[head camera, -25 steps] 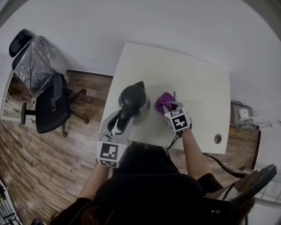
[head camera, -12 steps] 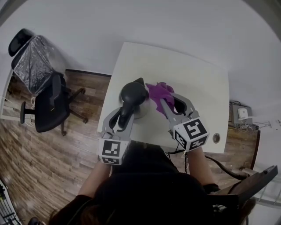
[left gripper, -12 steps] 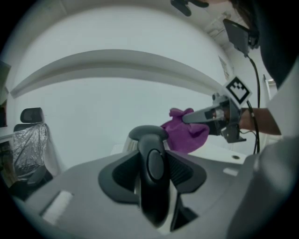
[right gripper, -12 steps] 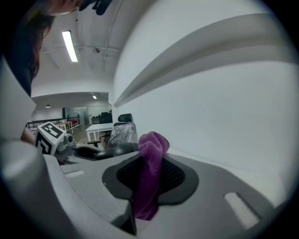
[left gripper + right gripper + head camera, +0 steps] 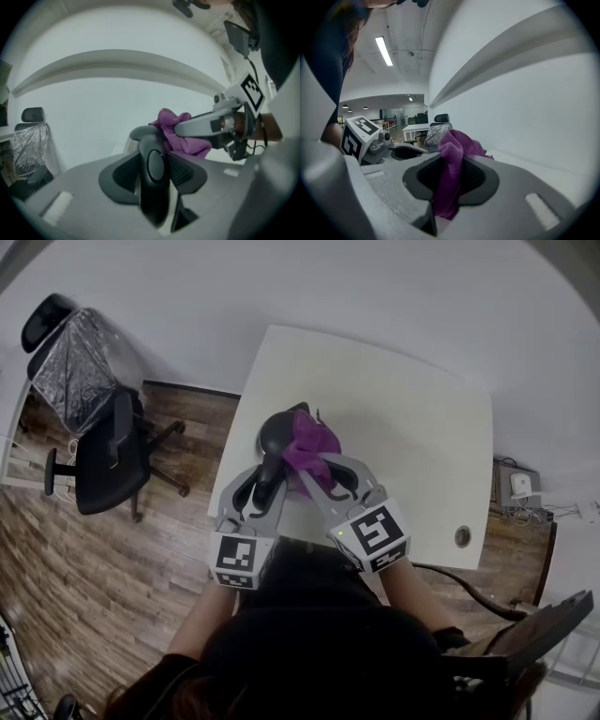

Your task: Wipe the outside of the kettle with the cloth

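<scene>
1. The wooden floor [image 5: 94, 596] spreads wide to the left of the table, with only a black office chair [image 5: 108, 460] under a silvery cover standing on it, apart from the table's left edge.
2. The white table [image 5: 412, 446] is bare across its middle, far side and right half, so there is free room there.
3. The kettle [image 5: 274, 435] stands near the table's front left corner, close to the left edge.
4. The left gripper [image 5: 265, 491] is clamped on the kettle's black handle [image 5: 152, 183], one jaw on each side of it.
5. The right gripper [image 5: 319, 468] is pinched on the purple cloth [image 5: 450, 178], reaching in from the kettle's right.
6. The cloth lies against the top of the kettle on its right side.
7. A small round hole [image 5: 463, 536] sits near the table's front right edge.
</scene>
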